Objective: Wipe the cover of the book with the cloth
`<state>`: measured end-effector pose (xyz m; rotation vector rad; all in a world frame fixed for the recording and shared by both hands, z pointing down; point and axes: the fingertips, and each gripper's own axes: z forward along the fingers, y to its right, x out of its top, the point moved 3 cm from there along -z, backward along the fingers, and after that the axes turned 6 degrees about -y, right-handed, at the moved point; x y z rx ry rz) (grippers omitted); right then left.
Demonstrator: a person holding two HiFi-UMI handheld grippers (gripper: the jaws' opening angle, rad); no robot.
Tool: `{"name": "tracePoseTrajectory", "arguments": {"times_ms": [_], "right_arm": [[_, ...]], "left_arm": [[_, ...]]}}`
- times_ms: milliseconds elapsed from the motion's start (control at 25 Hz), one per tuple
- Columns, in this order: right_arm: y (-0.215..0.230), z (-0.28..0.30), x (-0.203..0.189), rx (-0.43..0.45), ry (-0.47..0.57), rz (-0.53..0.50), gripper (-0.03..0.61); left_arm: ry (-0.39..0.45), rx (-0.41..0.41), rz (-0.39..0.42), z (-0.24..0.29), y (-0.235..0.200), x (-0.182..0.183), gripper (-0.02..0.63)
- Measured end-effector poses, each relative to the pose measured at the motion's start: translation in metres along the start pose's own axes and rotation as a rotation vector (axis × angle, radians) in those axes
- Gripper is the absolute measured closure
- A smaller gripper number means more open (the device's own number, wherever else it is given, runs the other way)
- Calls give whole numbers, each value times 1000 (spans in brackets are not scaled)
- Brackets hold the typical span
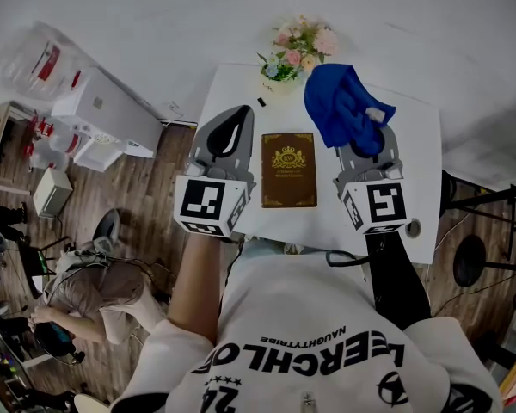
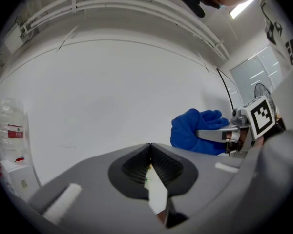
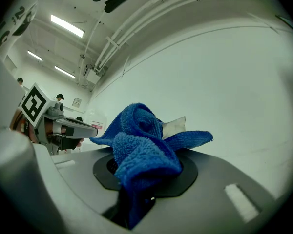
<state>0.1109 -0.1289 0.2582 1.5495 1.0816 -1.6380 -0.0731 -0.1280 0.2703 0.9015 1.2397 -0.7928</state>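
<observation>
Fingers of the right gripper (image 3: 147,167) are clamped on the blue cloth (image 3: 139,145); the left gripper's (image 2: 150,150) are pressed together, empty. The book (image 1: 289,169) lies mid-table (image 1: 417,157), untouched. Wiping is judged pending: the cloth must be lowered flat onto the cover.

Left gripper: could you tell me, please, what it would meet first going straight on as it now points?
Probably only the bare white wall, though its depth is unclear; the left gripper points level, and the blue cloth sits off to its right.
</observation>
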Motion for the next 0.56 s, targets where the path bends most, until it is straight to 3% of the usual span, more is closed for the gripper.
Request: {"name": "tracePoseTrajectory", "arguments": {"times_ms": [560], "right_arm": [[3,-1,0,-5,5,-8,480]], "left_arm": [[-7,-7,27,4,7,0,555]]}}
